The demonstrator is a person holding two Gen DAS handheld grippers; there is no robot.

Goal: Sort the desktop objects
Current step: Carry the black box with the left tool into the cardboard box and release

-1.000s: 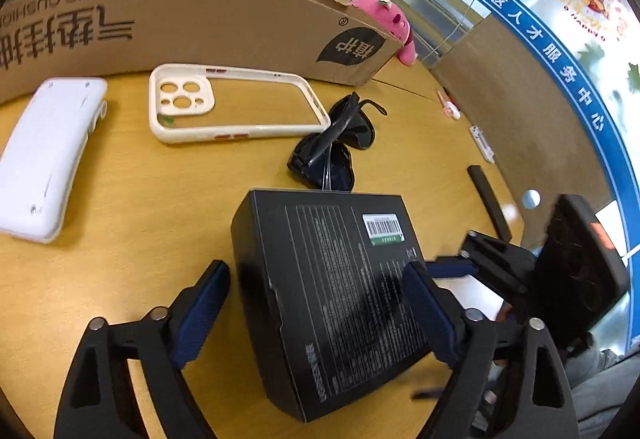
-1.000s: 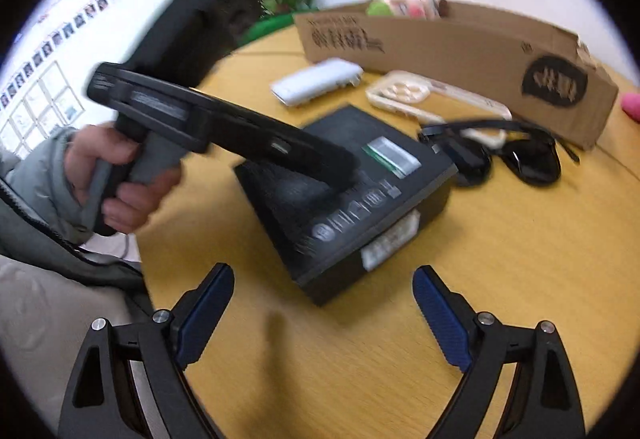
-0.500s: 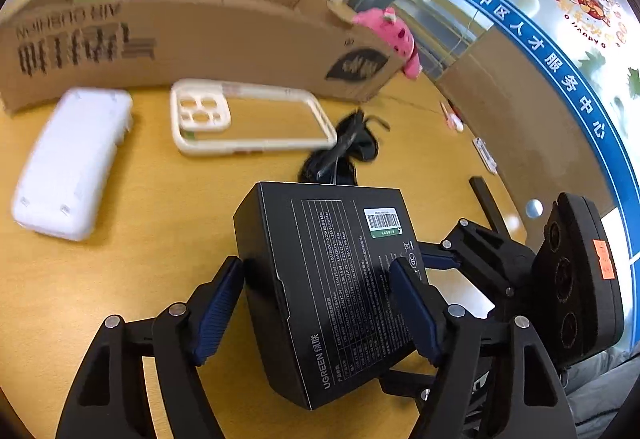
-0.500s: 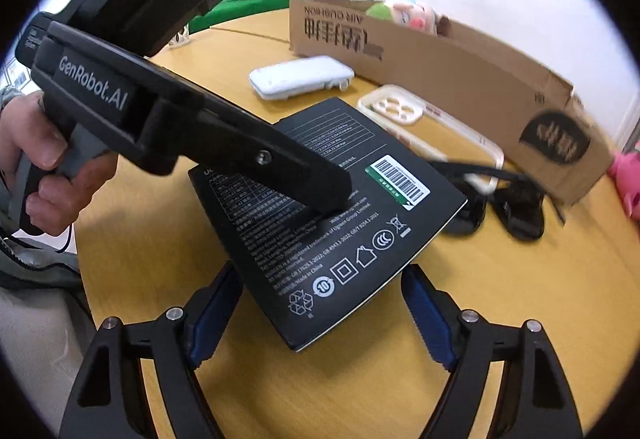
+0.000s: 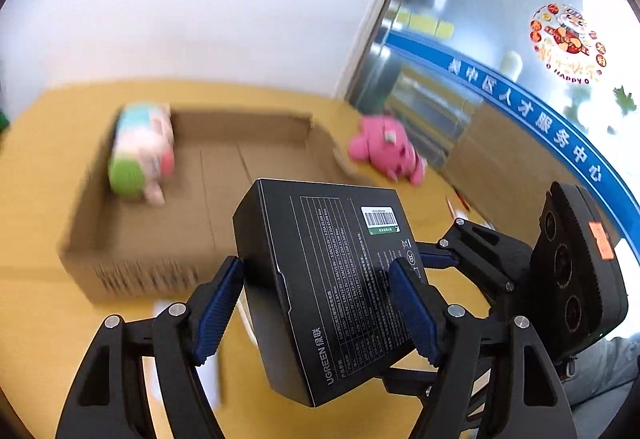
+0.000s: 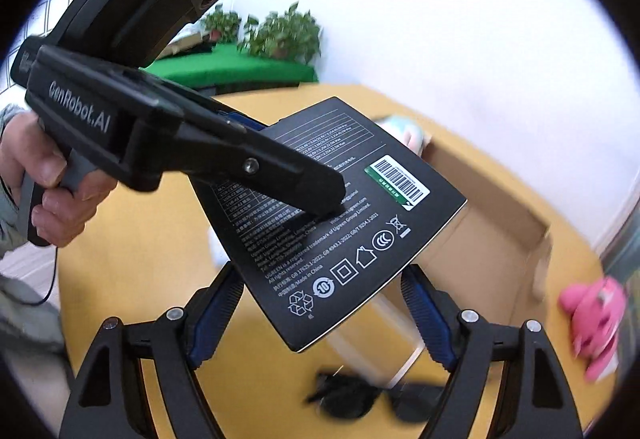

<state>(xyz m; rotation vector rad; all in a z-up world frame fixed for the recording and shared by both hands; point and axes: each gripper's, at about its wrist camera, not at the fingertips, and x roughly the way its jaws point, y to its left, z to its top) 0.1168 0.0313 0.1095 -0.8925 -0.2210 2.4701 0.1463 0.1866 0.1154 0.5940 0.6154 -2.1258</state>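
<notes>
My left gripper [image 5: 316, 303] is shut on the black UGREEN box [image 5: 332, 279] and holds it in the air, tilted, in front of the open cardboard box [image 5: 224, 175]. My right gripper [image 6: 324, 311] grips the same black box [image 6: 344, 223] at its near edge, its pads on both sides. The left gripper body [image 6: 168, 143] crosses over the box in the right wrist view. A plush toy [image 5: 140, 151] lies inside the cardboard box at its left end.
A pink plush [image 5: 384, 151] lies on the wooden table [image 5: 36, 311] right of the cardboard box; it also shows in the right wrist view [image 6: 596, 315]. Black sunglasses [image 6: 360, 399] and a clear phone case [image 6: 400, 327] lie on the table below the lifted box.
Both grippers closed on the black box and lifted it off the table, up and toward the cardboard box. The views now look down into the cardboard box.
</notes>
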